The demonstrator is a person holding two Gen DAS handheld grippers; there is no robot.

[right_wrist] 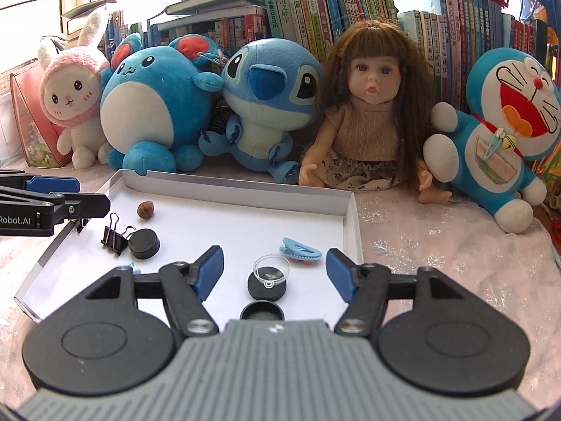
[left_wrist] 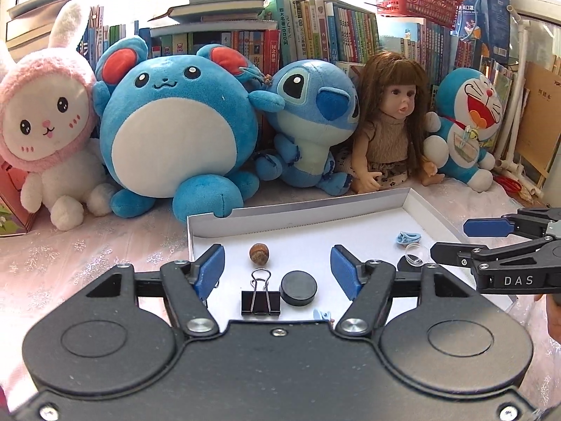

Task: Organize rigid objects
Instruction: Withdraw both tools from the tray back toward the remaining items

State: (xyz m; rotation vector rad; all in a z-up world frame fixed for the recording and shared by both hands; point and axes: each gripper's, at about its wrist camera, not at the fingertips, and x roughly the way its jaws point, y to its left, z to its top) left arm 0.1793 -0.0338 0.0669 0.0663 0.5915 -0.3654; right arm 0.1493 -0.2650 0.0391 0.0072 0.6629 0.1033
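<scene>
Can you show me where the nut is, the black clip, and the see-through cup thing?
nut (left_wrist: 259,253): left wrist view, middle of its brown shell.
black clip (left_wrist: 261,302): left wrist view, flat black body.
see-through cup (right_wrist: 271,269): right wrist view, clear bowl, sitting on a black disc.

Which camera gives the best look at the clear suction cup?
The right wrist view: the suction cup sits in full view on a black disc between the open jaws. In the left wrist view it is partly hidden behind the right gripper.
</scene>
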